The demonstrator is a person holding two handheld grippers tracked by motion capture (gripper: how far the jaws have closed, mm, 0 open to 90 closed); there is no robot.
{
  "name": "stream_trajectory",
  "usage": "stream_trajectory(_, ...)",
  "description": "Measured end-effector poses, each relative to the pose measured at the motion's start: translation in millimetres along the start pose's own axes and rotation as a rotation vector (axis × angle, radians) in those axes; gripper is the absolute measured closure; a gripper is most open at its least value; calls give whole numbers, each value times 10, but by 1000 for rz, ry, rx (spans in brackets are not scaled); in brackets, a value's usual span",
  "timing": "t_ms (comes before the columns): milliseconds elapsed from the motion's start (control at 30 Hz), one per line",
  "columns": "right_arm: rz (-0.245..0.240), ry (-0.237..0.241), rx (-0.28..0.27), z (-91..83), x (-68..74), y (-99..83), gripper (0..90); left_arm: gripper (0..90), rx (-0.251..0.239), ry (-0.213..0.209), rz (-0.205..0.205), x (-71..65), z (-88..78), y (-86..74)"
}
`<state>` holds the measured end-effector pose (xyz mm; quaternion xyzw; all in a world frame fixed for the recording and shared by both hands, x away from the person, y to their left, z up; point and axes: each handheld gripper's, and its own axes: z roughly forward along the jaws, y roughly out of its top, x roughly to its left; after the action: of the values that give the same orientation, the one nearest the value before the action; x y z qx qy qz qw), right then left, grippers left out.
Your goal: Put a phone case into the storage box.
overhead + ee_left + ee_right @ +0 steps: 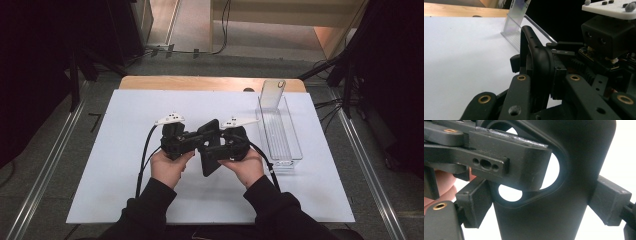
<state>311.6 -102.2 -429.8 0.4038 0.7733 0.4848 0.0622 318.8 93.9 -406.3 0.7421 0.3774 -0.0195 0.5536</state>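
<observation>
1. One black phone case sits between the two grippers, held up off the tabletop near its middle, tilted with one end toward the person.
2. Case has a rounded camera cutout near one end; in the right gripper view white tabletop shows through that hole.
3. Left gripper fingers are closed tight on the case's thin edge by the cutout; in the left gripper view the case stands edge-on between them.
4. Right gripper fingers stand wide across the case's width, one finger pad at each long side; they look pressed on the sides, but contact is hard to confirm.
5. Left hand and right hand grip the gripper bodies from below, black sleeves coming in from the bottom edge.
6. Clear plastic box, long and narrow, lies on the tabletop just right of the right gripper, not touching it.
7. Clear lid stands propped up at the box's far end.
8. White sheet covers the tabletop; a wood edge shows along the far side.
</observation>
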Motion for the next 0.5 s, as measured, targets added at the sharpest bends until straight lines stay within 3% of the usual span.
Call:
stream_trajectory(167, 4, 5, 0, -7, 1, 4, 124, 784, 4, 5, 5, -25, -1, 7)
stream_trajectory(267, 1, 4, 0, -8, 1, 5, 124, 704, 7, 3, 14, -45, -2, 14)
stream_trajectory(500, 1, -2, 3, -12, 1, 3, 126, 602, 1, -2, -15, -16, -37, 39)
